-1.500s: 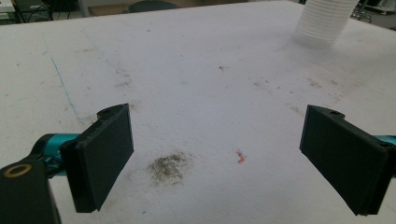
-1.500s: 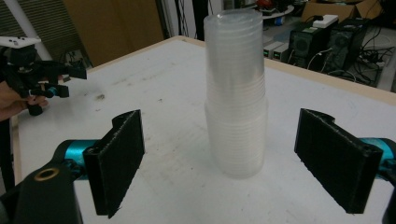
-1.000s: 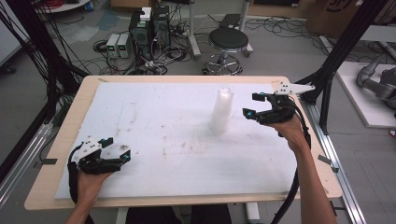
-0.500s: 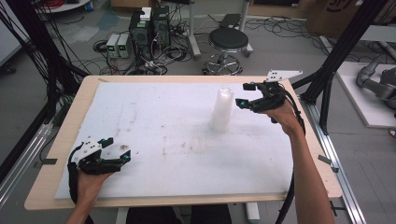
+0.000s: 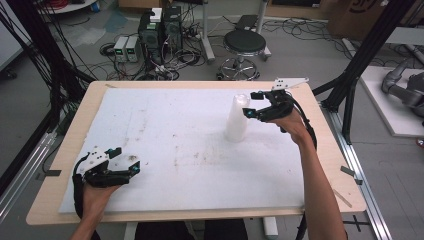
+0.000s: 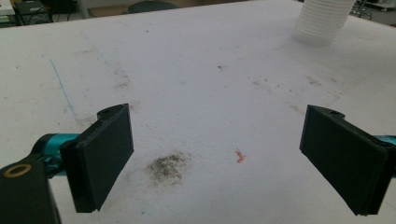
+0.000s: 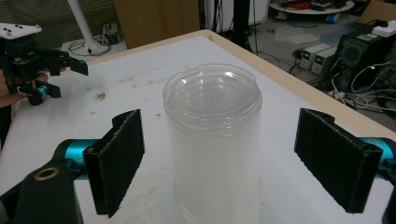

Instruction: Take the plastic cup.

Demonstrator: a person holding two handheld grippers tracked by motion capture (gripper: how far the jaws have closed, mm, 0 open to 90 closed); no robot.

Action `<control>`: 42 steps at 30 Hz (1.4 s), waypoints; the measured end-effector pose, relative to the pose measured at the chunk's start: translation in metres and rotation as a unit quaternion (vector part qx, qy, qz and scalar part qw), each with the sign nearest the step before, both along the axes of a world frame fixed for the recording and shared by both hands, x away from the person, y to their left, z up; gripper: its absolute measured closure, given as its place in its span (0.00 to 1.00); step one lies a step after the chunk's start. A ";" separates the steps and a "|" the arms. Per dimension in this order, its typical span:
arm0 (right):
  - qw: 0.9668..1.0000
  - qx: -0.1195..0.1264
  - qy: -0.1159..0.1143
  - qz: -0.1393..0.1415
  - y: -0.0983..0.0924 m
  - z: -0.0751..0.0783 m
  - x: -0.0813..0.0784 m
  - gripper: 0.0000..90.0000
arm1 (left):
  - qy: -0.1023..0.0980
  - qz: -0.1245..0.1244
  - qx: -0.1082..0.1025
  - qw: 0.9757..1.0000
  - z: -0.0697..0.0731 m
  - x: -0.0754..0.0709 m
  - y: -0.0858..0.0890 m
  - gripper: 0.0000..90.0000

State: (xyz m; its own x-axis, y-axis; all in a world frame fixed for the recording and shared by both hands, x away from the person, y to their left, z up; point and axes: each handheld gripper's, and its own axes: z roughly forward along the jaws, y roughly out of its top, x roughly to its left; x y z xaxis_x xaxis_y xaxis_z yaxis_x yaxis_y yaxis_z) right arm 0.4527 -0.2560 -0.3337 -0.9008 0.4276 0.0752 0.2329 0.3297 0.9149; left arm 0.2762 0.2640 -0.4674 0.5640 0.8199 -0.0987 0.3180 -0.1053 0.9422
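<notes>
At the near left of the worktop (image 5: pixel 320 165), the left gripper (image 5: pixel 127 161) rests low over the white sheet (image 5: pixel 175 130) with its jaws spread wide and nothing between them. Farther off, right of centre, a stack of clear plastic cups (image 5: pixel 237 119) stands upright on the sheet. The right gripper (image 5: pixel 248 104) hovers just beside the stack's top on its right, jaws wide, the stack standing between them untouched in the right gripper view
</notes>
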 end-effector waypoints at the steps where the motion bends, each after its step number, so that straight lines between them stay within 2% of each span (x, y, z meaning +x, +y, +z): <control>1: 1.000 -0.005 0.002 0.000 0.003 -0.001 0.000 0.17 | 0.001 -0.001 0.000 1.000 0.000 0.000 0.000 0.11; 5: 1.000 -0.008 0.000 0.004 0.009 -0.003 0.000 0.17 | 0.001 -0.001 0.001 1.000 0.000 0.000 0.000 0.11; 14: 1.000 -0.023 0.003 -0.007 0.019 -0.009 0.003 0.18 | 0.000 -0.002 0.001 1.000 0.000 0.000 0.000 0.11; 20: 1.000 -0.020 0.004 -0.010 0.022 -0.012 0.005 0.22 | 0.000 -0.002 0.001 1.000 0.000 0.000 0.000 0.11; 22: 1.000 -0.028 0.005 -0.009 0.024 -0.013 0.005 0.22 | 0.001 -0.003 0.000 1.000 0.000 0.000 0.000 0.11; 36: 0.999 -0.036 0.004 -0.009 0.027 -0.014 0.005 0.32 | 0.003 -0.002 -0.002 1.000 0.000 0.001 0.000 0.11; 42: 0.999 -0.038 -0.006 -0.010 0.028 -0.012 0.003 0.37 | 0.003 -0.002 -0.002 1.000 0.000 0.001 0.000 0.11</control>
